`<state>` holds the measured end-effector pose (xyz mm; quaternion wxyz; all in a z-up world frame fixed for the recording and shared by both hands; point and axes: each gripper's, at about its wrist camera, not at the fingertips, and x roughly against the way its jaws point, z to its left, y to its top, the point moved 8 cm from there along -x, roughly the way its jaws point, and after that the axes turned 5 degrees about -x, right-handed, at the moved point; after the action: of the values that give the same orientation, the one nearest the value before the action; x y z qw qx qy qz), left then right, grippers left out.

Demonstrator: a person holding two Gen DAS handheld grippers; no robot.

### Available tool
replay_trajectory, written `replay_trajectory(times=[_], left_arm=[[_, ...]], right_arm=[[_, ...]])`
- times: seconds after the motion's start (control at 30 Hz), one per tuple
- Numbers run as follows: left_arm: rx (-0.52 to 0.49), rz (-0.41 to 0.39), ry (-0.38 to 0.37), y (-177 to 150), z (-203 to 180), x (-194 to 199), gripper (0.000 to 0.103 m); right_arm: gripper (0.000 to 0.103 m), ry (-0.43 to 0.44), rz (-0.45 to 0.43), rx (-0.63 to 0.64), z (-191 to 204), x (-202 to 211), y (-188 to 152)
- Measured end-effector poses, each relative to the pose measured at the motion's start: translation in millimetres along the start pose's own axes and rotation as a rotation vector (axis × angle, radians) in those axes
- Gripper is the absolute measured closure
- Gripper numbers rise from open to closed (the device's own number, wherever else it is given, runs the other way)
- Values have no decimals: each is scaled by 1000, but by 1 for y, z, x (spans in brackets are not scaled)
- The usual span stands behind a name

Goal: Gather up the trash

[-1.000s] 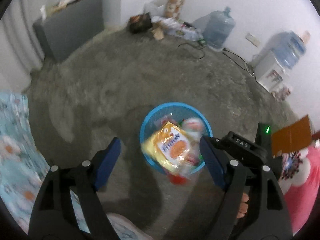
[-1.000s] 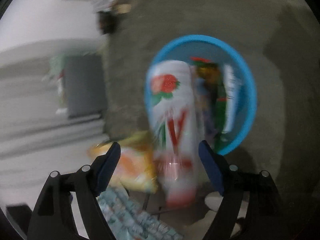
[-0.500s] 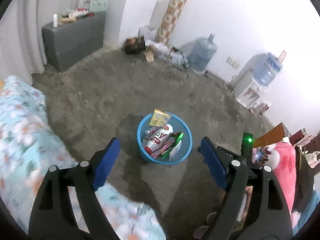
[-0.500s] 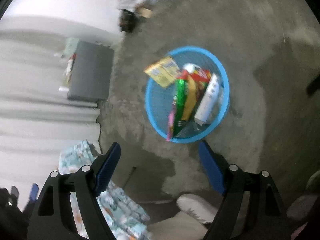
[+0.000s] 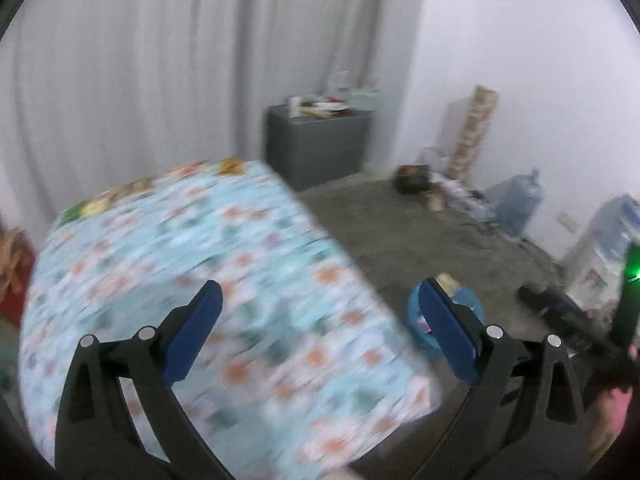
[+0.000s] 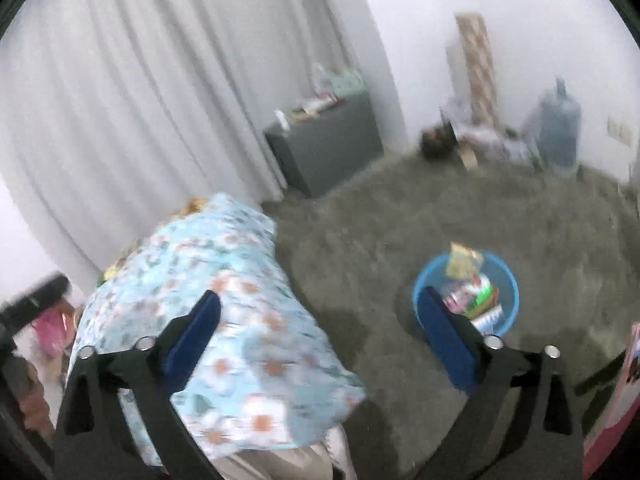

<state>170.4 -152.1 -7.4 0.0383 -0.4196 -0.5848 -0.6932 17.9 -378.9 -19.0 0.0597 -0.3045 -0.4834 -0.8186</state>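
- Left tongs (image 5: pixel 320 320): jaws opening, spread wide, nothing between the blue pads. They hang above the floral cloth (image 5: pixel 224 300) that covers the tabletop.
- Right tongs (image 6: pixel 320 320): jaws opening, spread wide, nothing between the pads. They hang over the edge of the same cloth and the grey floor (image 6: pixel 440 216).
- Blue basket (image 6: pixel 508 280): stands on the floor, well apart from the tabletop, partly behind the right-hand pad in both views.
- Trash (image 6: pixel 468 284): wrappers and packets lie inside the basket; a yellow packet (image 6: pixel 462 262) leans on the far rim.
- Background: grey cabinet (image 5: pixel 320 148) against the white curtain (image 5: pixel 140 80); water jug (image 6: pixel 558 128) by the wall.
- Both views are motion-blurred.
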Motion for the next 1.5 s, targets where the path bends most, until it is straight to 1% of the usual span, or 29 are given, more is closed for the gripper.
replay_trajectory(times=[0.07,0.1,0.2,0.27,0.3,0.37,0.4,0.47,0.5,0.57,0.6,0.67,0.83,1.07,1.3,1.4,1.5], left_arm=[[23,5,74,-14,22,14,9],[38,-3,137,-25,35,23,9],[64,-51,251,-47,60,43,9],[90,-59,280,-59,73,51,9],[113,-53,301,-68,79,52,9],[156,-25,320,-83,82,47,9],[175,-2,321,-92,82,45,9],[226,85,291,-115,83,34,9],[235,126,281,-124,83,28,9],[225,176,286,-134,82,23,9],[219,183,292,-137,80,23,9],[201,190,309,-140,76,23,9],[154,193,317,-139,67,17,9],[134,204,319,-135,63,13,9],[122,206,302,-132,56,10,9],[127,207,271,-129,50,10,9],[112,194,247,-126,40,11,9]], right_arm=[[6,-12,-8,42,19,6,-10],[6,-22,-13,79,32,8,-18],[6,-33,-22,160,54,10,-39],[6,-75,14,238,65,8,-62],[6,-96,29,257,69,10,-68],[6,-156,96,288,68,2,-93],[6,-171,122,293,65,-4,-102],[6,-210,176,309,60,-10,-120],[6,-216,189,314,58,-13,-124],[6,-228,209,324,54,-15,-132],[6,-231,211,330,54,-15,-134],[6,-238,219,340,50,-14,-137],[6,-276,250,310,34,-19,-139],[6,-300,252,316,22,-19,-137],[6,-313,251,302,11,-16,-134],[6,-316,249,294,8,-15,-133],[6,-322,250,290,5,-15,-133]])
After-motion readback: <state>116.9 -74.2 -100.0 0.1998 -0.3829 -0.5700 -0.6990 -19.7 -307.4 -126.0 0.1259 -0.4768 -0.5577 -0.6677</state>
